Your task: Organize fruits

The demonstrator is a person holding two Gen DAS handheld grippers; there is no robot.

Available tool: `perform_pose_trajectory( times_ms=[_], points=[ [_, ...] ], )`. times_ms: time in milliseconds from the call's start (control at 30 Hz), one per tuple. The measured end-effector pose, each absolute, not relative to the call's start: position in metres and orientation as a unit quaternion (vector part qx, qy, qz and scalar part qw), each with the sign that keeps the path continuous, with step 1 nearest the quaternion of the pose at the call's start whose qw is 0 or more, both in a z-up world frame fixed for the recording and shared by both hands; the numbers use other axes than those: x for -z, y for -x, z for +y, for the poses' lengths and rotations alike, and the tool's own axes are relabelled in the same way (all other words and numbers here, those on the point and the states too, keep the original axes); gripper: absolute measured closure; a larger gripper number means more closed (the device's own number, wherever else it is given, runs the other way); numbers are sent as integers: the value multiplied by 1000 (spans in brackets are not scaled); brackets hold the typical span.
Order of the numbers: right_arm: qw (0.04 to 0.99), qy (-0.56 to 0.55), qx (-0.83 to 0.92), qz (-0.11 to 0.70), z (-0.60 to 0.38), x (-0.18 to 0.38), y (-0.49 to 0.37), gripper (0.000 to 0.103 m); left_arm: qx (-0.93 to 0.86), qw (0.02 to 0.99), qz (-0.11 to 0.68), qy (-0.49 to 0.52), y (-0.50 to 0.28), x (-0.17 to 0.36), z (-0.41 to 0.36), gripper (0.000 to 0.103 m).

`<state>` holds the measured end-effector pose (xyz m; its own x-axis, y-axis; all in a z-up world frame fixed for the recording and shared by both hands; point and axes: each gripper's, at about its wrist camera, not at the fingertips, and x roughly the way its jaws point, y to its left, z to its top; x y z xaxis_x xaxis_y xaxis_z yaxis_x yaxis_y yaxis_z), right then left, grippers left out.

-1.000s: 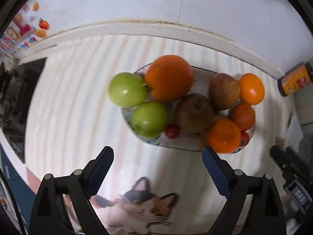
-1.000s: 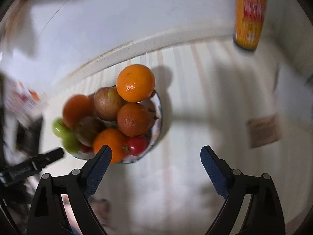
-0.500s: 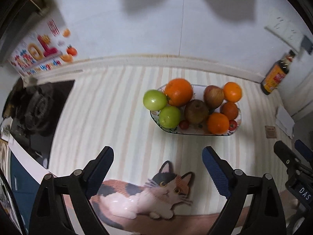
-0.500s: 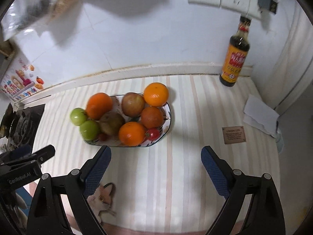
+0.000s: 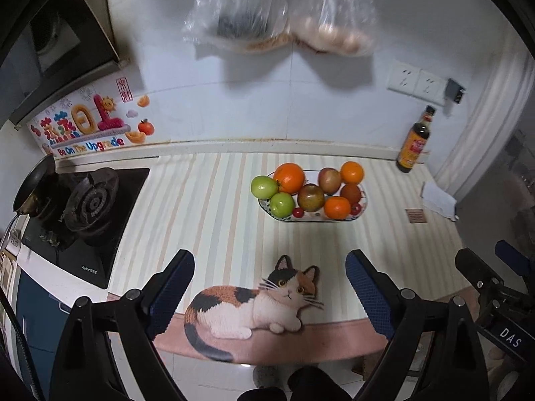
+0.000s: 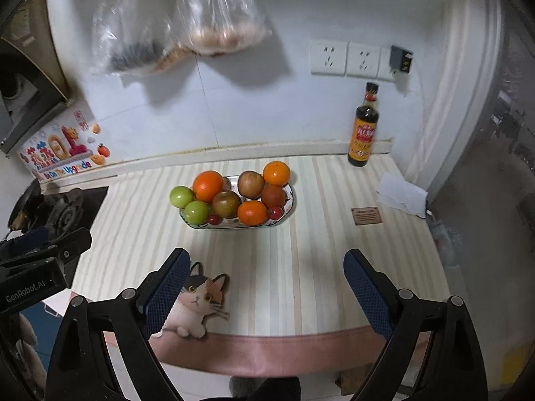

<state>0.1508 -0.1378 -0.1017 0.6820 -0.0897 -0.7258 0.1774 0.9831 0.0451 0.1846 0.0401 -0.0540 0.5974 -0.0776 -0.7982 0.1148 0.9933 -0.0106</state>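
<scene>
**A:** Jaws: on the left gripper (image 5: 270, 287) and on the right gripper (image 6: 264, 285) they stand spread wide with nothing between them. Both hang above the near edge of the desk (image 6: 321, 267), well apart from the fruit.

**B:** And the fruit?

**A:** All of it sits heaped in the oval dish (image 6: 290, 204) at mid-desk: two green apples (image 6: 181, 196), four oranges (image 6: 208, 185), two brownish fruits (image 6: 226, 204) and small red tomatoes (image 6: 275, 213) along the near rim.

**B:** What could go wrong from here?

**A:** Judged from the heap: one green apple overhangs the left rim, and the far orange (image 6: 276, 173) rides high on its neighbours. Pulling a lower fruit would likely free those above, and a round fruit could roll across the desk towards the stove (image 5: 92, 200) or off the near edge. A grip closed off-centre on a smooth sphere may squirt it out. The tomatoes look soft, so hard closure could split them. A wide reach on the right might also catch the sauce bottle (image 6: 363, 130).

**B:** Any legible writing?

**A:** The wall sticker (image 5: 87, 127) reads "Be On The Upgrade" beneath large Chinese characters. "GenRobot.AI" shows on the left gripper's body in the right view; "DAS" shows on the right gripper's body in the left view. The bottle label and the small brown card (image 6: 366, 216) are too small to read.
</scene>
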Motion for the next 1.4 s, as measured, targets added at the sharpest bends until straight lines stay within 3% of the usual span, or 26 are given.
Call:
perform_pose_trajectory(
  times_ms=[367, 767, 1400],
  points=[
    [935, -42, 58, 347, -124, 53, -74, 8, 56, 915, 400, -25, -117, 17, 35, 10],
    [938, -46, 39, 340, -137, 40, -52, 7, 45, 920, 389, -13, -97, 8, 25, 10],
    [921, -63, 34, 383, -164, 74, -141, 7, 18, 907, 421, -20, -175, 33, 14, 10]
  ],
)
